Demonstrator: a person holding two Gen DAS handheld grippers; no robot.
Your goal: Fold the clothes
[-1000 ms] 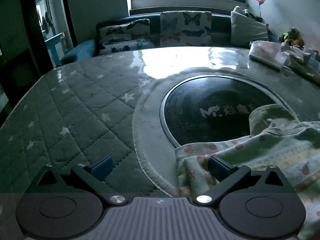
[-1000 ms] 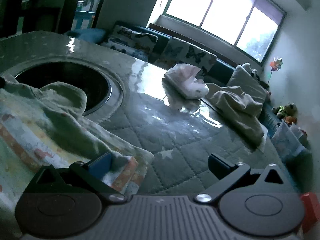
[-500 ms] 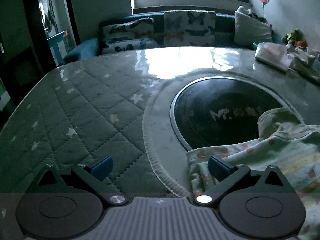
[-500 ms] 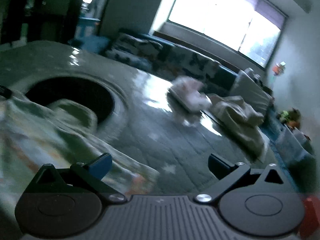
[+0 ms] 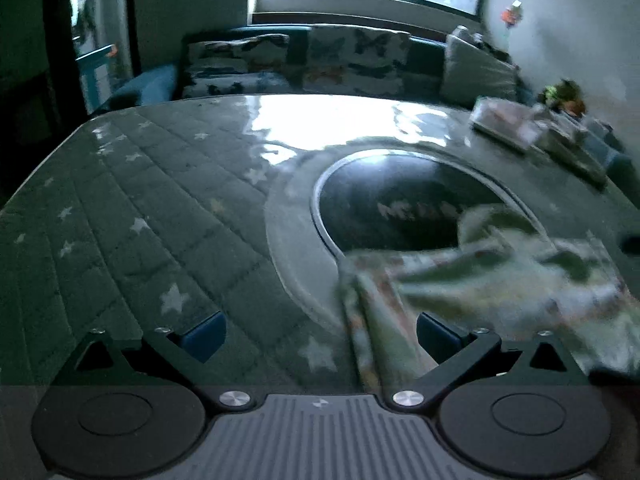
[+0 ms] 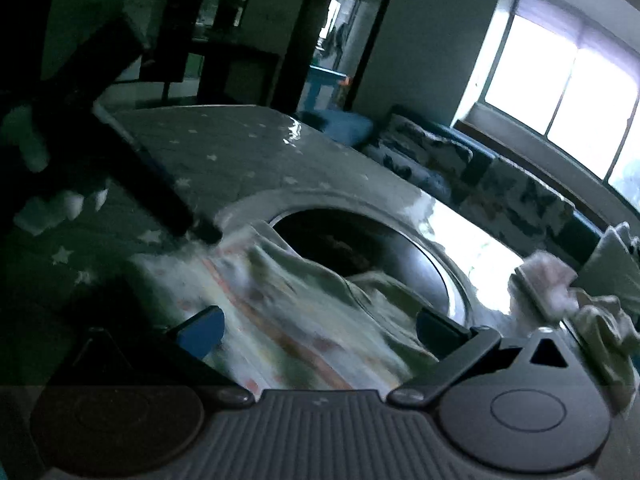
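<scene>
Now both sets of fingers gape wide, holding nothing; the left gripper (image 5: pixel 318 338) has the garment (image 5: pixel 472 280) at two o'clock; the right gripper (image 6: pixel 316 334) hangs above the garment (image 6: pixel 288 312), which drapes over the worktop's (image 5: pixel 160 216) dark round inset (image 5: pixel 400 208).

Black linkages, silver screws, blue-padded fingers (image 5: pixel 202 336), ribbed grey housing.

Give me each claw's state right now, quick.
Left claw: open, holding nothing; patterned garment edge lies between its fingers.
Right claw: open, over the same garment, not gripping.
</scene>
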